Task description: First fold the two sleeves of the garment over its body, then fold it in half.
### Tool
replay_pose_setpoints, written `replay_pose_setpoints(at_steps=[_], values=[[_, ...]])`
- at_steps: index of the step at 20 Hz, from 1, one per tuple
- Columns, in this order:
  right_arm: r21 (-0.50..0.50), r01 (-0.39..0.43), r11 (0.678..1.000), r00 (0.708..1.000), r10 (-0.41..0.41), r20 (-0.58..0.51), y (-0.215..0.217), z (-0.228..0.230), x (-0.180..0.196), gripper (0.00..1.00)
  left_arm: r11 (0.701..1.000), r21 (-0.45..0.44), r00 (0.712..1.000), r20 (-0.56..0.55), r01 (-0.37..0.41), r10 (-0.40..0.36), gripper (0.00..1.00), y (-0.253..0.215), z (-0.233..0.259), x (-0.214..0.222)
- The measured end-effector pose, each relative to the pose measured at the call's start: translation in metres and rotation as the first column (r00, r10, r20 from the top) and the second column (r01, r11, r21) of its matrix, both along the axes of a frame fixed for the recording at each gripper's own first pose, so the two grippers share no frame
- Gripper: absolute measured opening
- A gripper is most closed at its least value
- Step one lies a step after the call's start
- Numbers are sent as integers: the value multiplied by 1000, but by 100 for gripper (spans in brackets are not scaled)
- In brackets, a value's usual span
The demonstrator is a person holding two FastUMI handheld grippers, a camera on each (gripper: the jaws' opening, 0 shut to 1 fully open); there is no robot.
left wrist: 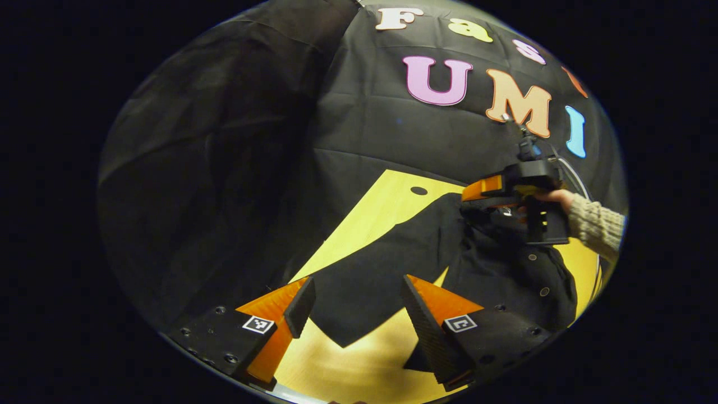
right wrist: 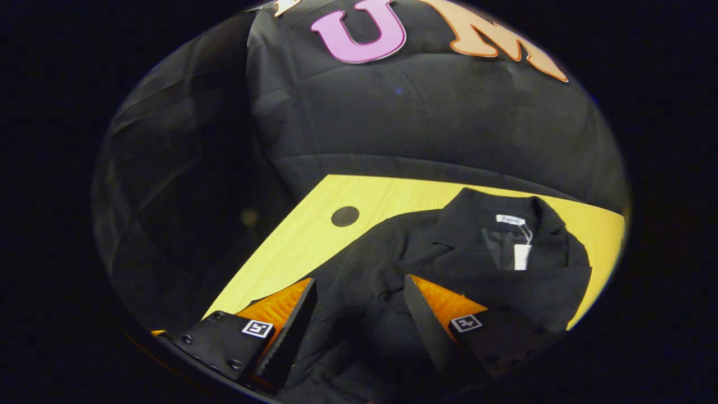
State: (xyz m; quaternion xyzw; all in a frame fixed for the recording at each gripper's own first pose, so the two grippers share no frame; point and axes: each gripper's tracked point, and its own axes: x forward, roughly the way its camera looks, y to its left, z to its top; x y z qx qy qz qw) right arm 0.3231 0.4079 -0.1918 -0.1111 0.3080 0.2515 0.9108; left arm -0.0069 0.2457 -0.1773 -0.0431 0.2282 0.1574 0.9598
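A black jacket (left wrist: pixel 392 247) lies spread on the yellow wooden table (left wrist: pixel 381 207). My left gripper (left wrist: pixel 358 286) hangs open above a pointed edge of the dark cloth, with nothing held between its fingers. Farther off, at the right, the right gripper (left wrist: pixel 505 191) is over the jacket, held by a hand (left wrist: pixel 555 196) in a knit sleeve. In the right gripper view the jacket (right wrist: pixel 477 280) shows its collar and a white tag (right wrist: pixel 521 255). There my right gripper (right wrist: pixel 360 285) stands open just over the rumpled cloth near the shoulder.
The table (right wrist: pixel 291 247) has a round dark hole (right wrist: pixel 345 216) near its far left corner. Black booth cloth (right wrist: pixel 420 129) hangs close behind and to the left of the table. Bare wood (left wrist: pixel 336 359) shows under my left gripper.
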Motion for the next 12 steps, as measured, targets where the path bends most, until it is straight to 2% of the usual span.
replay_pose_setpoints(at_steps=[1, 2, 3, 5, 6, 7, 12], values=[[9, 8, 1000, 1000, -9, 22, -12, 12, -7, 99, 1000, 5, 1000, -12, -2, 2, 94, 4, -5, 2], [28, 19, 999, 998, -21, 53, -23, 26, -14, 95, 1000, 9, 1000, -25, -3, 3, 94, 8, -10, 4], [50, 31, 998, 996, -35, 82, -35, 40, -23, 99, 1000, 15, 999, -40, -6, 6, 94, 10, -15, 3], [101, 53, 993, 990, -66, 123, -60, 66, -43, 98, 1000, 20, 998, -70, -4, 6, 94, 15, -28, 4], [120, 70, 990, 987, -86, 135, -75, 77, -52, 95, 1000, 22, 996, -84, -1, 3, 94, 17, -34, 5], [134, 85, 987, 983, -105, 151, -92, 88, -61, 98, 1000, 23, 995, -97, 4, -2, 94, 18, -42, 5], [167, 193, 967, 942, -230, 245, -176, 145, -106, 98, 999, 32, 989, -149, 16, -11, 95, 17, -64, 12]])
